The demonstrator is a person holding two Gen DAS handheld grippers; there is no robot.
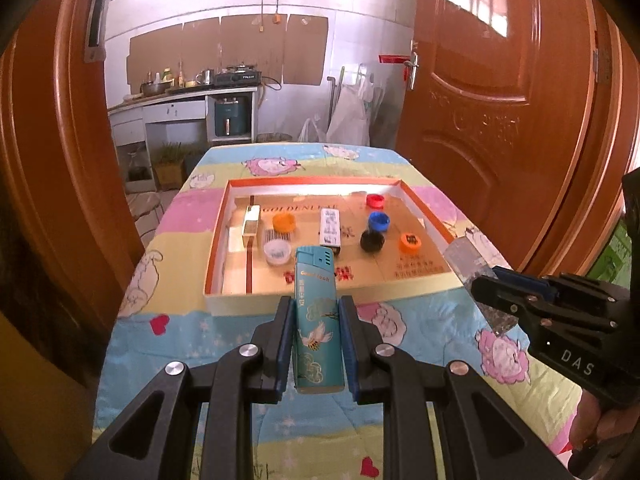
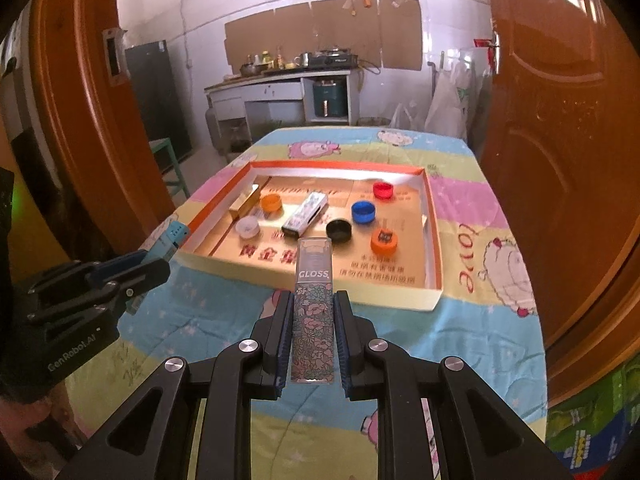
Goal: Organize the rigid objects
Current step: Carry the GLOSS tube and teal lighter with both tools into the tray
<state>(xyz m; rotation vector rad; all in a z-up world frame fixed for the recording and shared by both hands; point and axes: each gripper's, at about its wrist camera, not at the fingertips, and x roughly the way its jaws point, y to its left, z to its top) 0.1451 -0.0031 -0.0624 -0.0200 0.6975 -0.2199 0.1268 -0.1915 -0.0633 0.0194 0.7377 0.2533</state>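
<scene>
Tray: shallow orange-rimmed cardboard tray (image 1: 218, 240) dead ahead of both grippers | left gripper (image 1: 316, 312) clamped on teal plastic lighter (image 1: 318, 320), long axis along fingers | right gripper (image 2: 314, 308) clamped on floral lip-gloss tube (image 2: 314, 312), likewise | neither nearer.

Both views look forward and downward along gripper fingers from above the near edge of the table (image 1: 168, 316), facing its far edge and the kitchen counter (image 2: 280, 80) beyond. The left wrist view sits leftward, the right rightward, side by side. Both share the shallow cardboard tray (image 1: 216, 248) mid-table.
</scene>
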